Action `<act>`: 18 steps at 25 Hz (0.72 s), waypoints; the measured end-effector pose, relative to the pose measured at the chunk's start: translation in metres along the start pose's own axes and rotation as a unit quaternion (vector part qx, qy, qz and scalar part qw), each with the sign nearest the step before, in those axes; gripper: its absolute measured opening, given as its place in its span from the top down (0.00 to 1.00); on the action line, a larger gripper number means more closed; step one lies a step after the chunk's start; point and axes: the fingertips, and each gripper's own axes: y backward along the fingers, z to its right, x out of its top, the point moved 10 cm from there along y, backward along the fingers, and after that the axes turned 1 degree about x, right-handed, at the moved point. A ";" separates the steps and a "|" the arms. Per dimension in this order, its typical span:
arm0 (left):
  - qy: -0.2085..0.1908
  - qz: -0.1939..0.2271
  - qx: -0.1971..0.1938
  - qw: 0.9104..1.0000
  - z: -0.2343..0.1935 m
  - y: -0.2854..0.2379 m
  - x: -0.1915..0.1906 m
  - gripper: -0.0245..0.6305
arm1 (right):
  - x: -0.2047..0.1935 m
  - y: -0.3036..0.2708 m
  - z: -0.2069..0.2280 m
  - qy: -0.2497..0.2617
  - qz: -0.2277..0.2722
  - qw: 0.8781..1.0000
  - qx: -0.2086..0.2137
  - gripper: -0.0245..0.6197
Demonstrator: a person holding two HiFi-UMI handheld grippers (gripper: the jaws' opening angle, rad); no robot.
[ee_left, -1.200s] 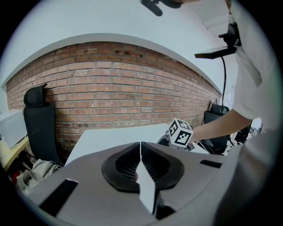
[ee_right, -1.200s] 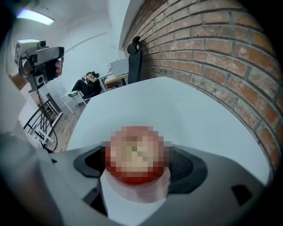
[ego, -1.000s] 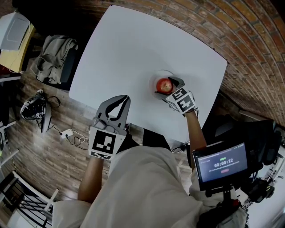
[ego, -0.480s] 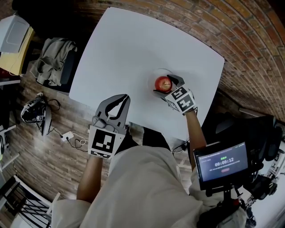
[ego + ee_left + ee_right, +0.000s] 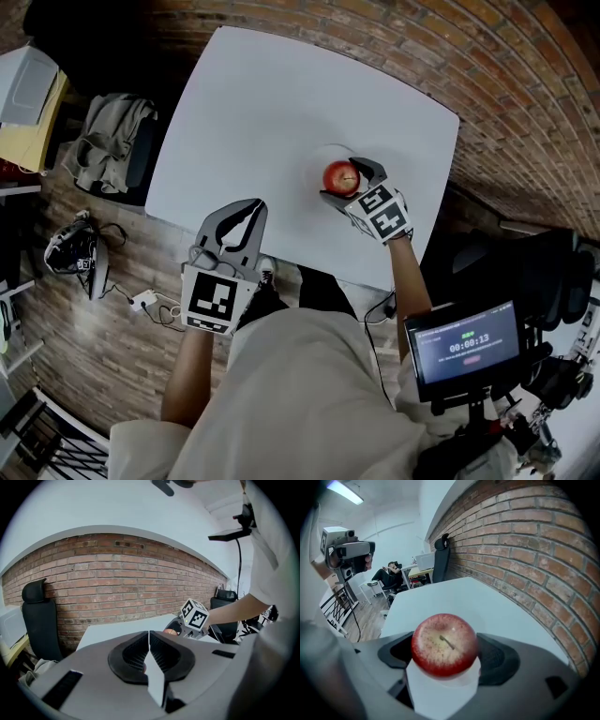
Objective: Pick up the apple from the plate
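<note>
Right gripper [image 5: 445,660] — jaws wide — grips the apple [image 5: 444,641] over the plate [image 5: 320,156]; left gripper [image 5: 149,638] closed, empty.

- Left gripper [image 5: 149,639]: jaws closed together, nothing between them.
- White table [image 5: 117,631] beyond the jaws; brick wall [image 5: 122,583] behind it.
- Black chair [image 5: 40,620] at left.
- Right gripper [image 5: 179,625] with marker cube [image 5: 194,616] over the table, forearm [image 5: 234,609] behind.
- Apple [image 5: 170,631]: red edge barely visible at that gripper.

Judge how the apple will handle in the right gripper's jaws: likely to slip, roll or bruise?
The apple looks round and glossy, so it may pivot in the right gripper, which is shut on its sides. It shows no dent in the grip, so it is probably firm. Set down on the flat table, it could roll.
</note>
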 end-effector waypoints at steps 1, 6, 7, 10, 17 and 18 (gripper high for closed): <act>-0.001 0.002 -0.001 1.000 0.000 0.002 0.000 0.95 | 0.001 0.003 -0.001 -0.001 0.003 1.000 -0.004 0.34; -0.009 0.011 -0.007 1.000 0.002 0.006 0.002 0.95 | 0.003 0.017 -0.009 0.005 0.005 1.000 -0.020 0.34; -0.009 0.013 -0.008 1.000 0.003 0.007 0.002 0.95 | 0.004 0.019 -0.011 0.005 0.007 1.000 -0.022 0.34; -0.011 0.020 -0.012 1.000 0.005 0.009 0.004 0.95 | 0.007 0.027 -0.017 0.006 0.013 1.000 -0.028 0.34; -0.016 0.035 -0.019 0.999 0.006 0.016 0.007 0.95 | 0.016 0.047 -0.034 0.008 0.032 0.999 -0.036 0.34; -0.018 0.037 -0.021 0.999 0.005 0.017 0.007 0.95 | 0.018 0.050 -0.037 0.008 0.036 0.999 -0.038 0.34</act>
